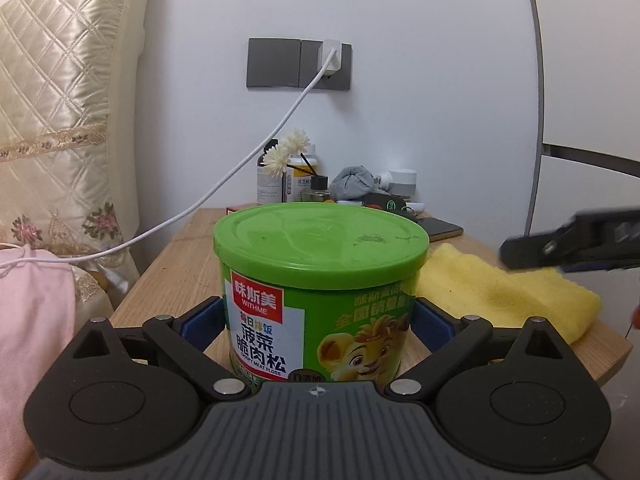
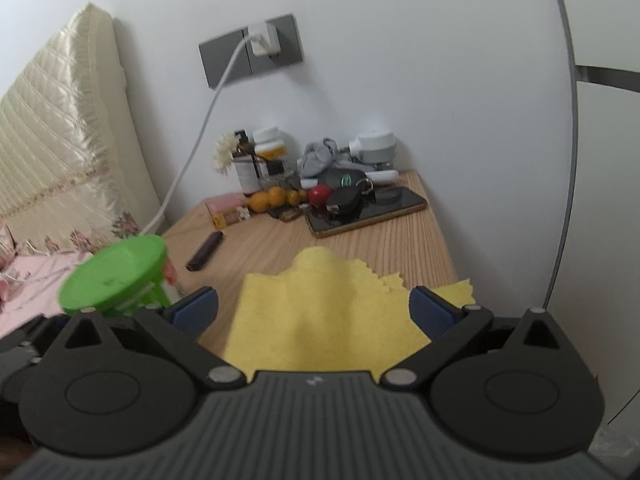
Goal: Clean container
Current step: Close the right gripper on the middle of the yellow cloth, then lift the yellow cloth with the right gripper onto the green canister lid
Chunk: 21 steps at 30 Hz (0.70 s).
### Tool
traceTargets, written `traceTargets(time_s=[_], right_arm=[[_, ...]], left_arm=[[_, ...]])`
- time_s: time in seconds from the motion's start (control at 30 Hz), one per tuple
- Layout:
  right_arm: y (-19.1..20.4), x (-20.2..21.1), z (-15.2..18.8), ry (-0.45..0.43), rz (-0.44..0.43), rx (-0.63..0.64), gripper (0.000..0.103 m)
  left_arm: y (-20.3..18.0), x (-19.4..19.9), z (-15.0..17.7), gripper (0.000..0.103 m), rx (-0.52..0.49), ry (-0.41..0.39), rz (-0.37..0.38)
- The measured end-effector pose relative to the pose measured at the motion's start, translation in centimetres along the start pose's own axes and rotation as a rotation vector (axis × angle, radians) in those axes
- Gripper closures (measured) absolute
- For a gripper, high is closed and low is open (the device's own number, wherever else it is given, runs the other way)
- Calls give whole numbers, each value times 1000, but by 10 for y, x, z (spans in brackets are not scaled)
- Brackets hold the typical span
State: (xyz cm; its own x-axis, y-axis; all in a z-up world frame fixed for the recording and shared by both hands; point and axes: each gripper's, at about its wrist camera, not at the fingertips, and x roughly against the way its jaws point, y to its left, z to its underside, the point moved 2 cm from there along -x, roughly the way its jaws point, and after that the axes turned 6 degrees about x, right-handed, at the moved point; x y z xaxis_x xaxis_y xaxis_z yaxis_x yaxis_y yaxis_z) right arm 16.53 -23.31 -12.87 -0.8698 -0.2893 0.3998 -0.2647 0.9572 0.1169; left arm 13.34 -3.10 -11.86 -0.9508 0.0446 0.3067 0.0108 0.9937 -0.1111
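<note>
A green can with a green lid stands between the blue pads of my left gripper, which is shut on its sides. The can also shows at the left of the right wrist view. A yellow cloth lies on the wooden table to the right of the can. My right gripper is open above the yellow cloth, with the cloth between its fingers but not gripped. That gripper shows blurred in the left wrist view.
The back of the bedside table holds a phone, car keys, oranges, bottles and a black lighter. A charger cable hangs from the wall socket. A bed with a pillow is at the left.
</note>
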Motion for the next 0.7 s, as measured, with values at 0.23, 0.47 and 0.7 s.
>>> traceTargets(time_s=[0.23,0.47,0.7], right_arm=[[12,-24,15,61,38,100,52],[16,-16,7,59,44,71,89],[37,26,-32,-25,24,72,89]], left_arm=[[12,16,0,4,-8,10,30],[16,16,3,4,-14,-10,56],[16,17,5,4,-14,-15,69]])
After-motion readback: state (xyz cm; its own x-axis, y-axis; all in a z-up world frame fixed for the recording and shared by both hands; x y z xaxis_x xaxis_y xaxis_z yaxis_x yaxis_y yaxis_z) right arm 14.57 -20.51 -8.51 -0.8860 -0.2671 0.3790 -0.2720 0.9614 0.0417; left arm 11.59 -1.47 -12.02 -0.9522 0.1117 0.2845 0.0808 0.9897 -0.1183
